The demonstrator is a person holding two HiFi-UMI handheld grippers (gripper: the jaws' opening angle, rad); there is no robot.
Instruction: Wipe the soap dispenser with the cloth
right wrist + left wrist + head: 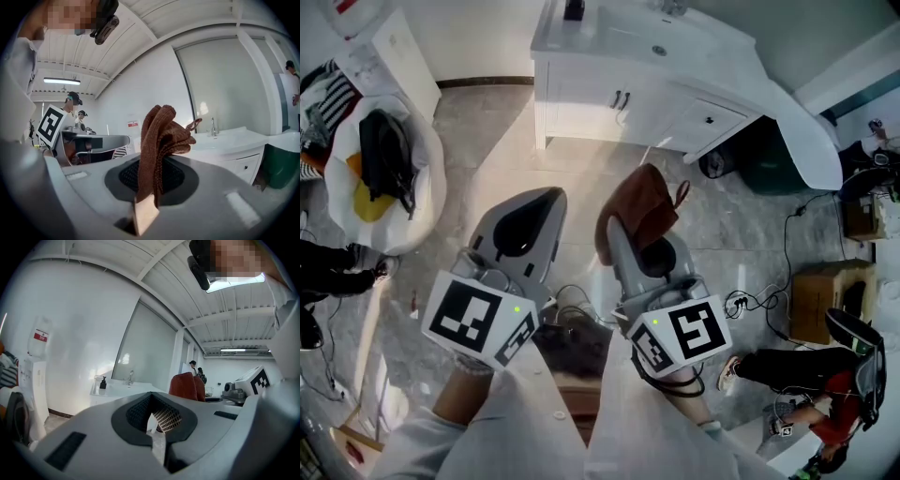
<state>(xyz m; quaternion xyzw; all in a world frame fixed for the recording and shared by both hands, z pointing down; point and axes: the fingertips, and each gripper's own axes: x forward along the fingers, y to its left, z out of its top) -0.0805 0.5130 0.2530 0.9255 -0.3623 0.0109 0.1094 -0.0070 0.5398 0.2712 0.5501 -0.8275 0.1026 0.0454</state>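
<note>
We hold both tongs side by side above the pale stone-patterned floor (pixel 487 159), well apart from the white vanity cabinet (pixel 609 108) ahead of us. The right tongs (pixel 150 187) are closed on a brown knitted cloth (pixel 161 131). The jaws pinch its lower edge, and the rest stands up in a bunched fold above the tips, with a small hanging loop sticking out to one side. The left tongs (pixel 152 420) have their jaws drawn together, pad against pad, with only a thin slit between them.

The small dark pump soap dispenser (pixel 102 383) stands upright on the vanity's white tabletop (pixel 117 389), towards its left end. It is left of the chrome faucet (pixel 130 377), and neither tongs nor cloth touch it. From the head view, the cloth points towards the cabinet front, and the dispenser is at the far upper edge.
</note>
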